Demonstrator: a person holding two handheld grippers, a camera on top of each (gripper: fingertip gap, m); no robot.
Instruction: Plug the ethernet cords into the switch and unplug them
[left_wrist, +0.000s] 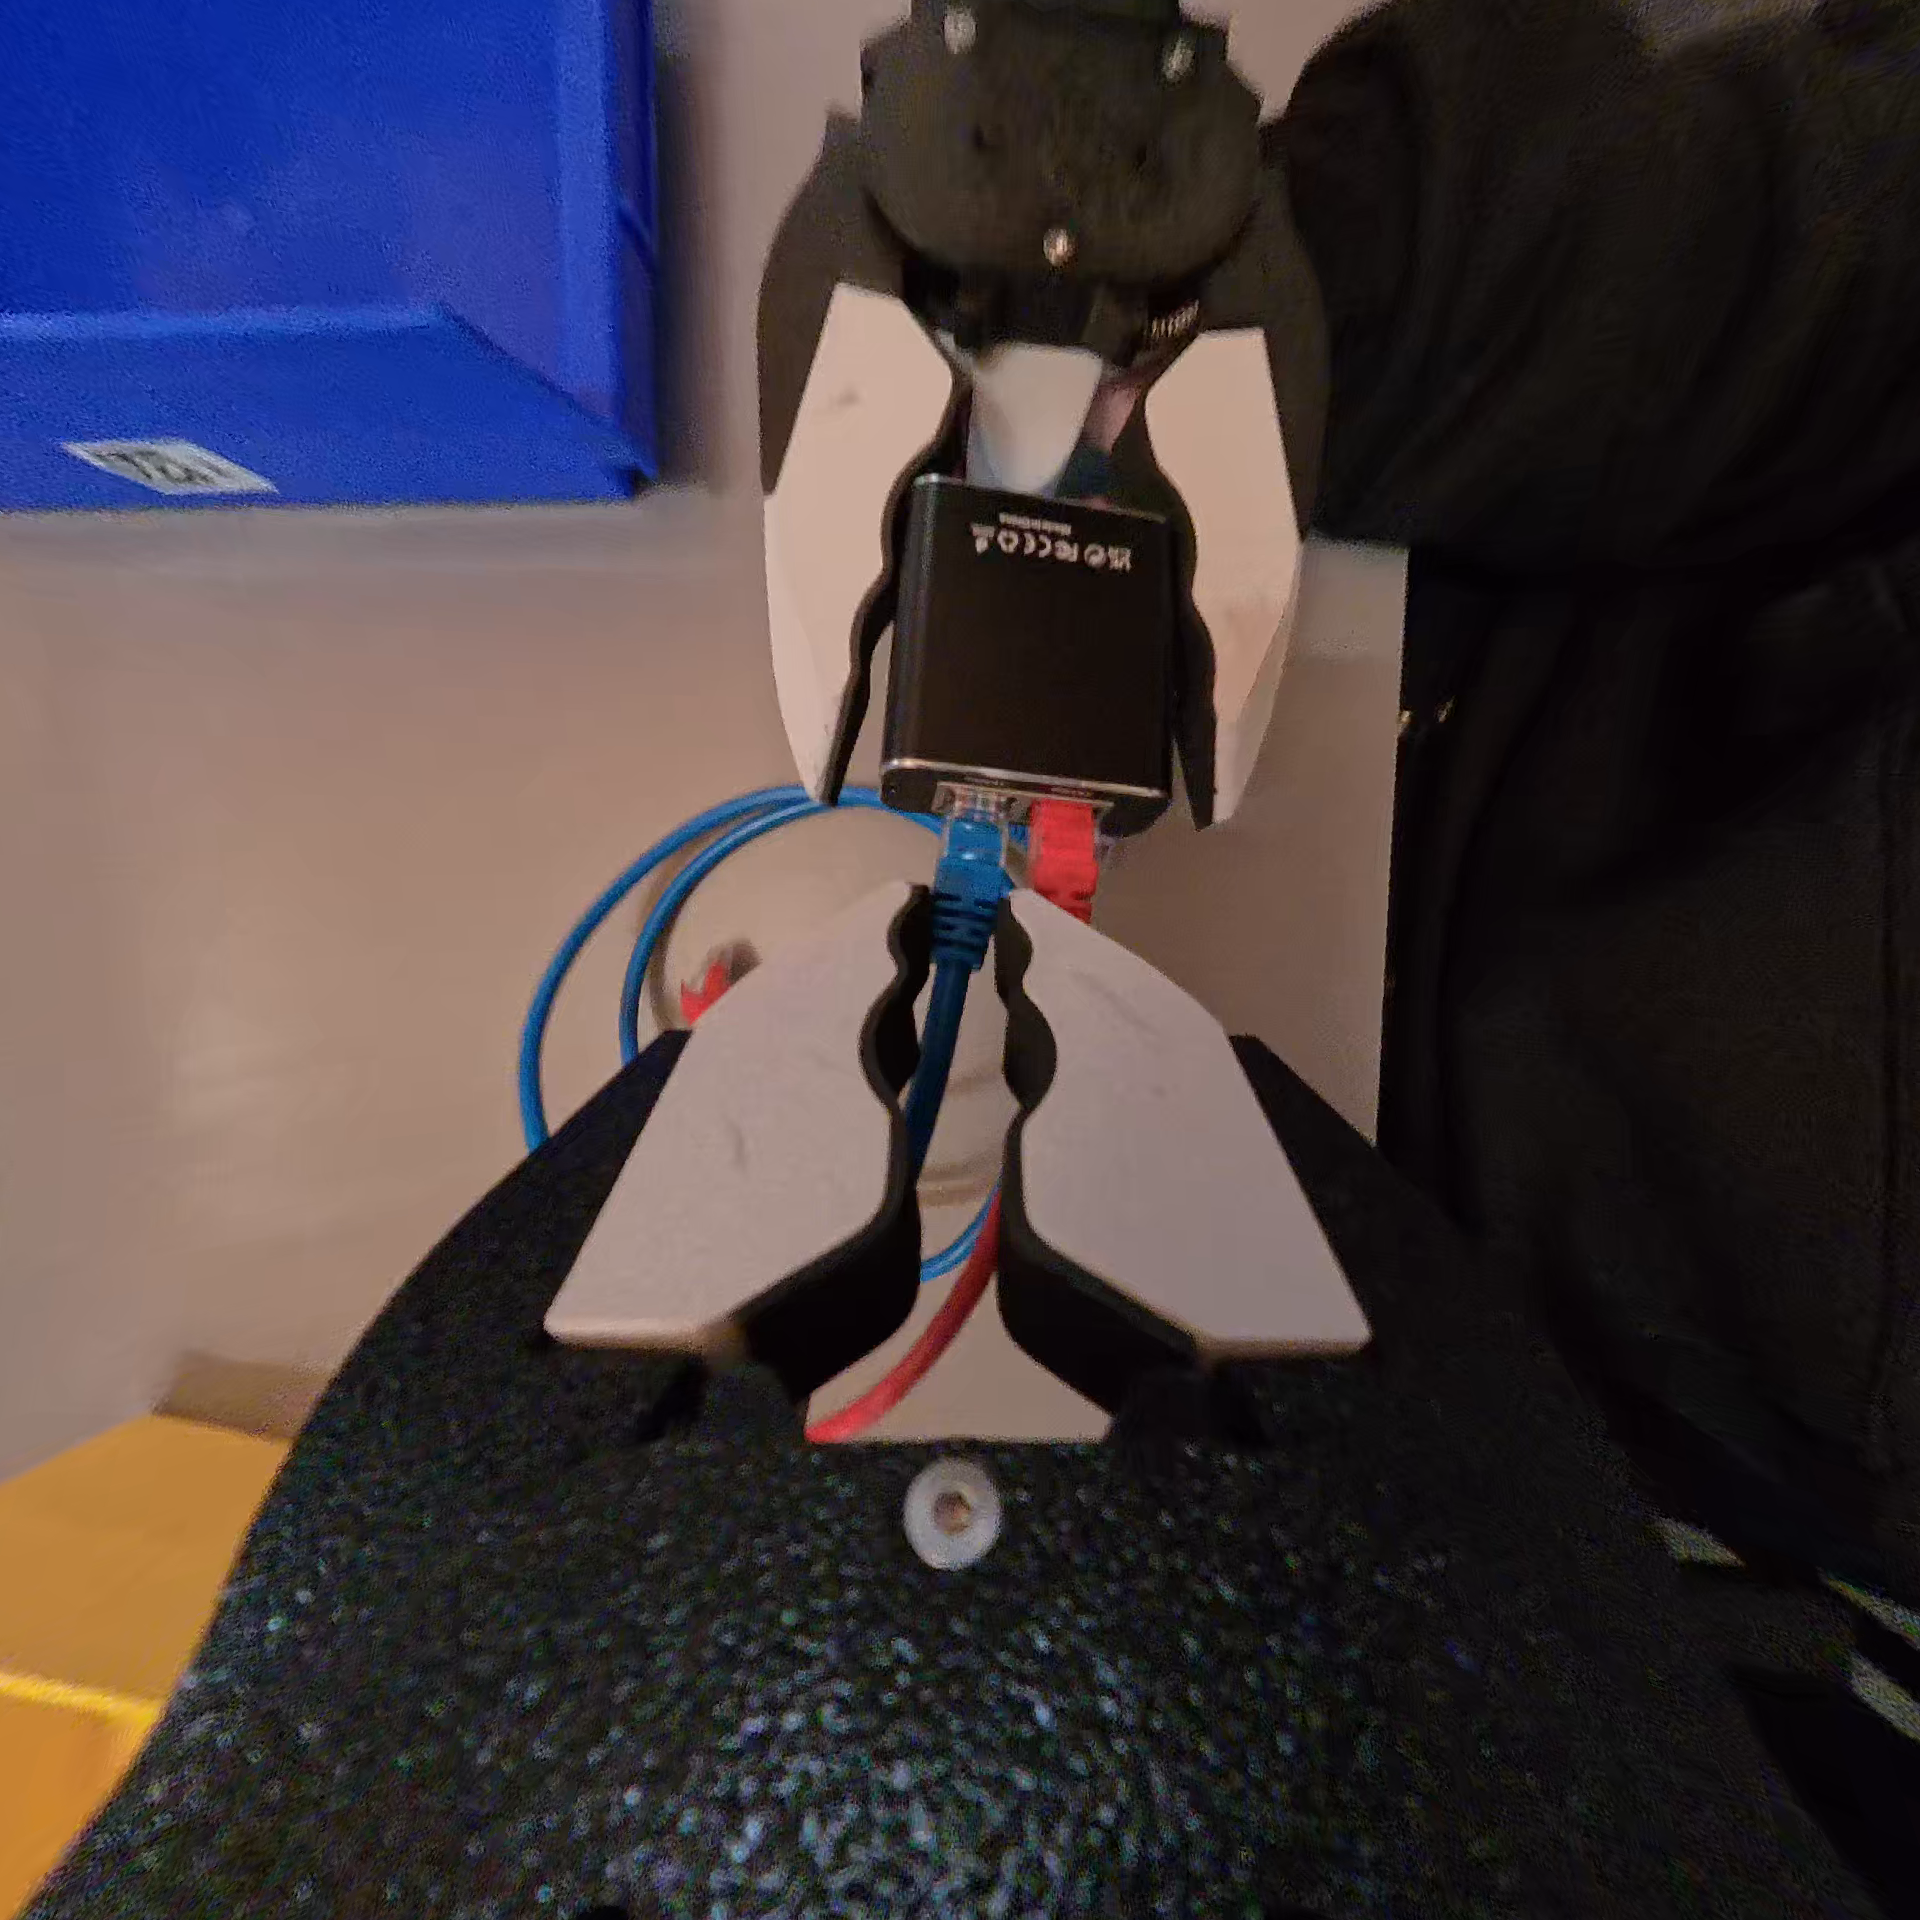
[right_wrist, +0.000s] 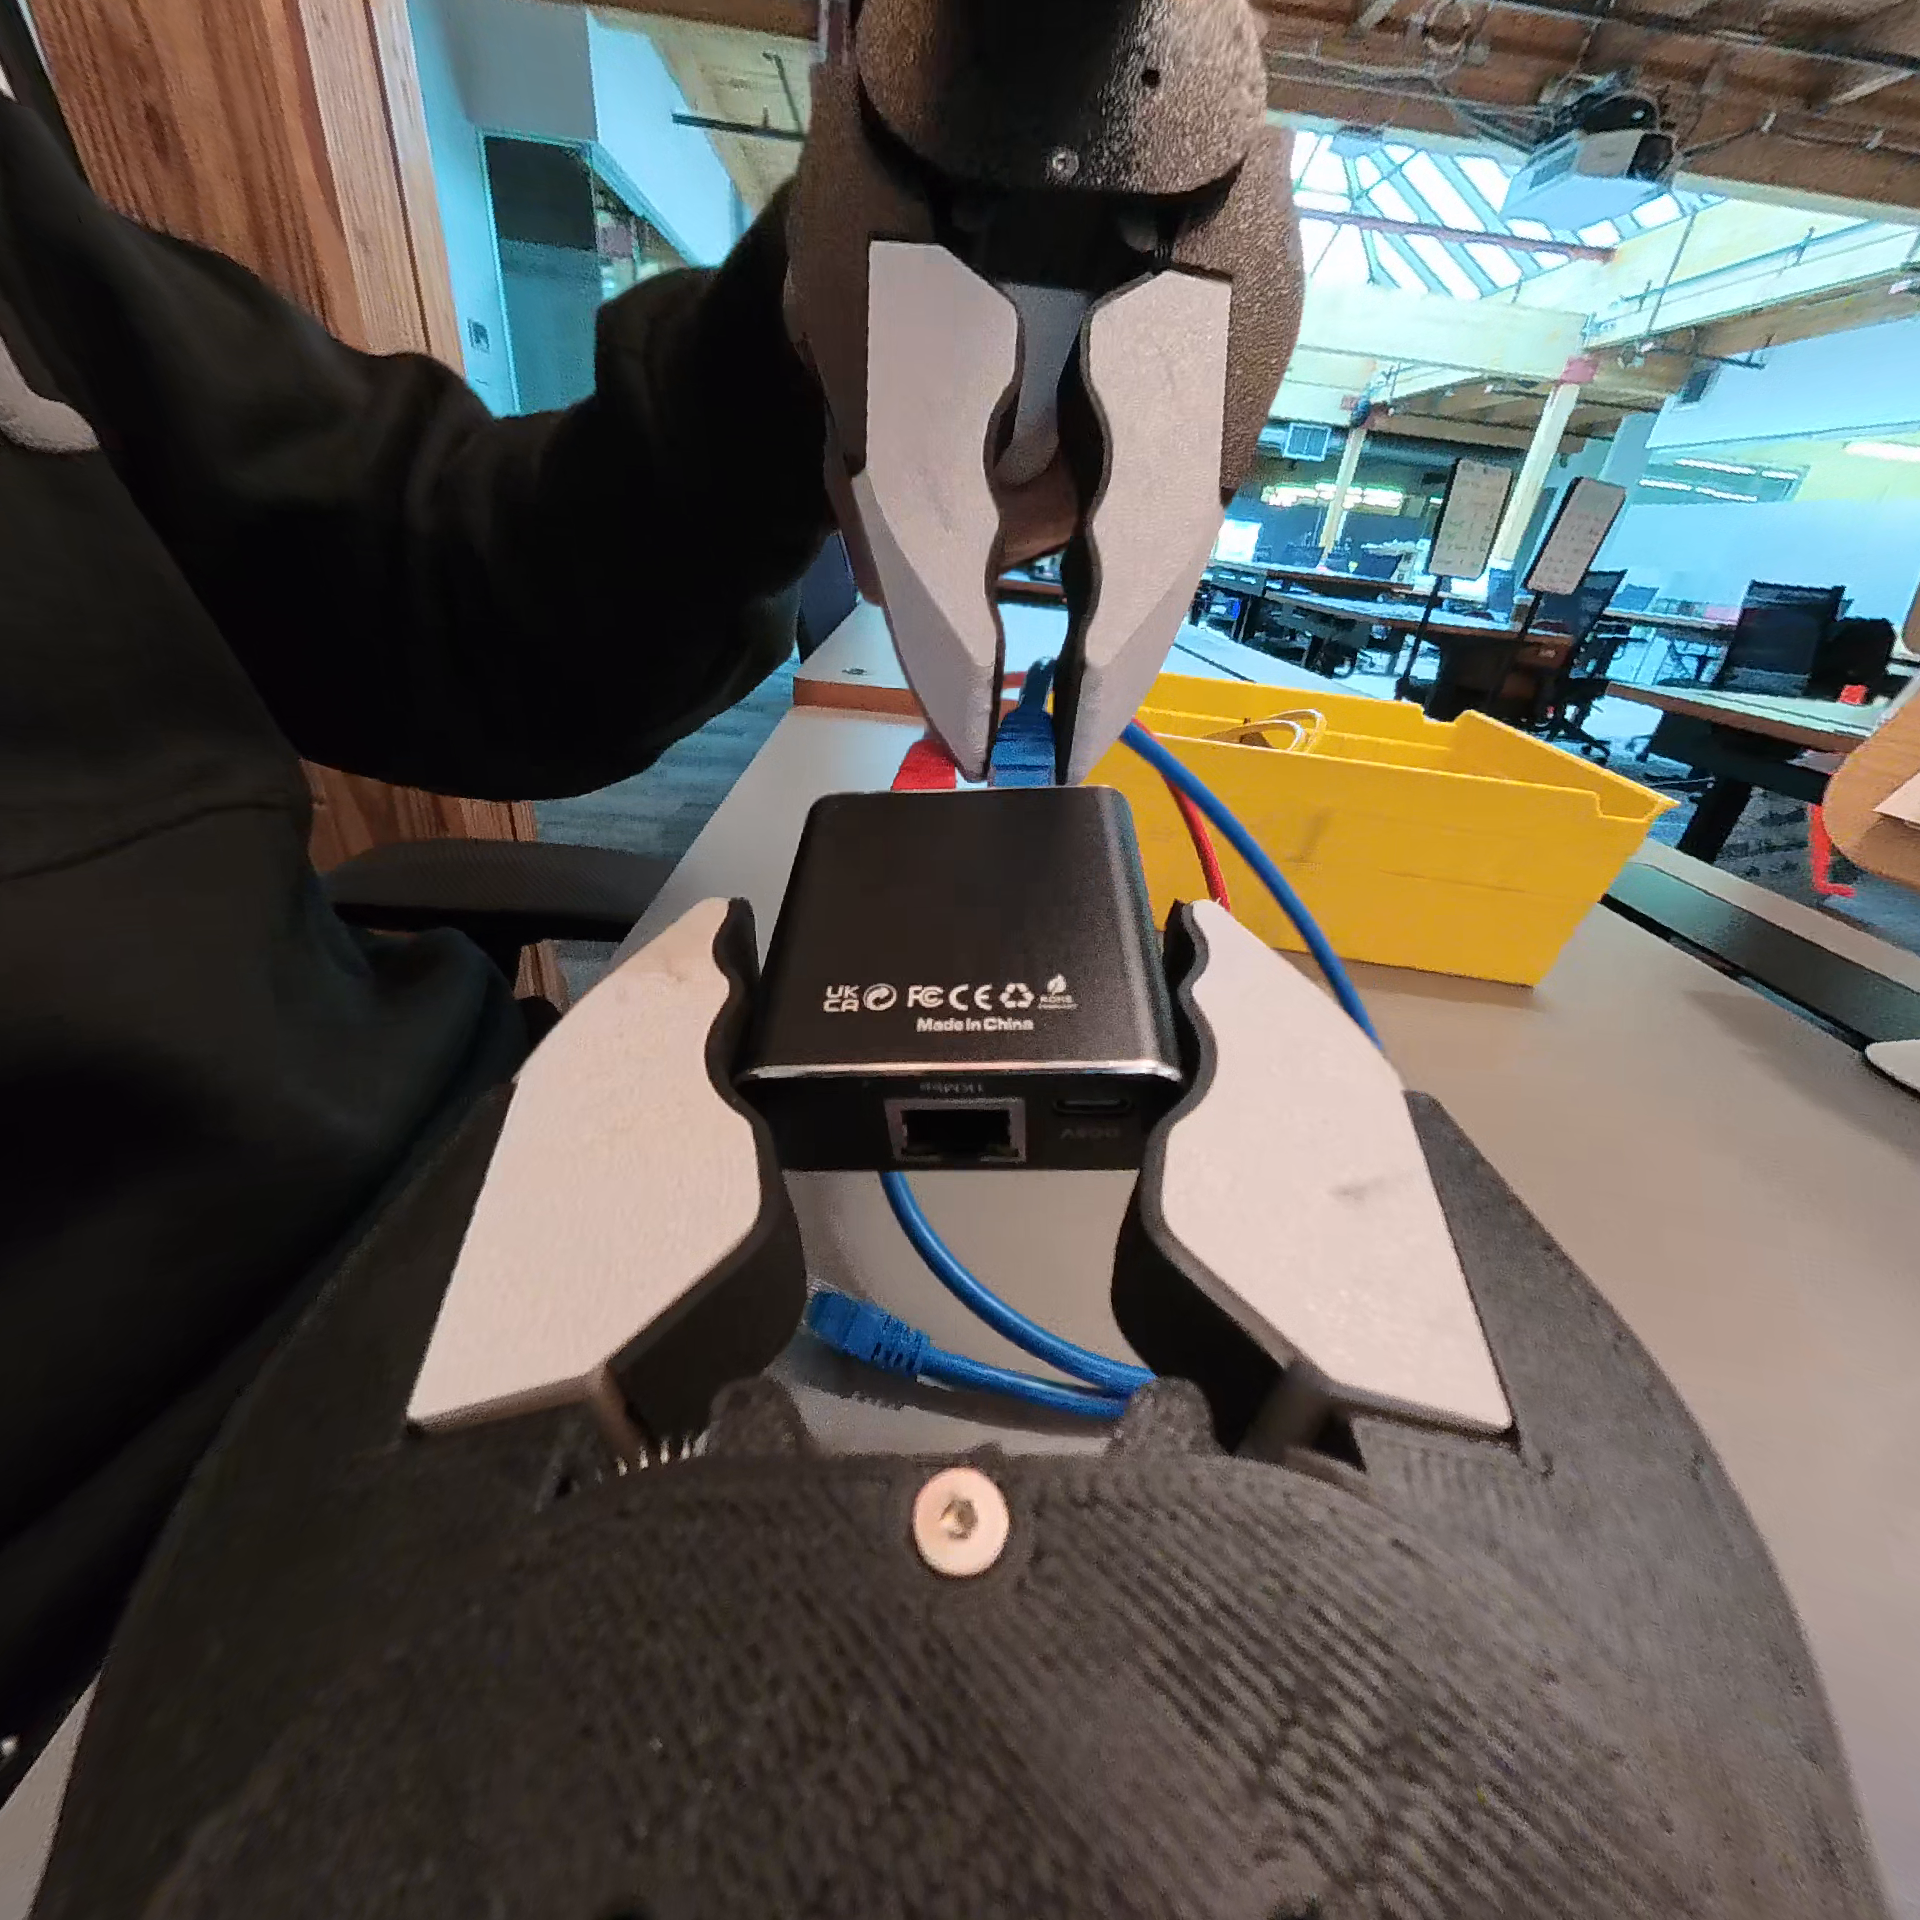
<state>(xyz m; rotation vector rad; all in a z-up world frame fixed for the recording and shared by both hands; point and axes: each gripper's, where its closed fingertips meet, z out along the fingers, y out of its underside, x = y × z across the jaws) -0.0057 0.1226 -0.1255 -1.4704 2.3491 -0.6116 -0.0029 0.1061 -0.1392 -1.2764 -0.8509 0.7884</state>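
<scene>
A small black switch is held in the air by my right gripper, which is shut on its two sides. In the right wrist view the switch sits between the right gripper's fingers, an empty port facing the camera. My left gripper is shut on the blue ethernet plug, whose clear tip is at the switch's left port. A red plug sits in the port beside it. In the right wrist view the left gripper pinches the blue plug at the switch's far end.
The blue cord loops under the switch, its other plug lying on the grey table. A yellow bin stands behind on the right. A blue bin is at upper left. A person's black sleeve is close on the left.
</scene>
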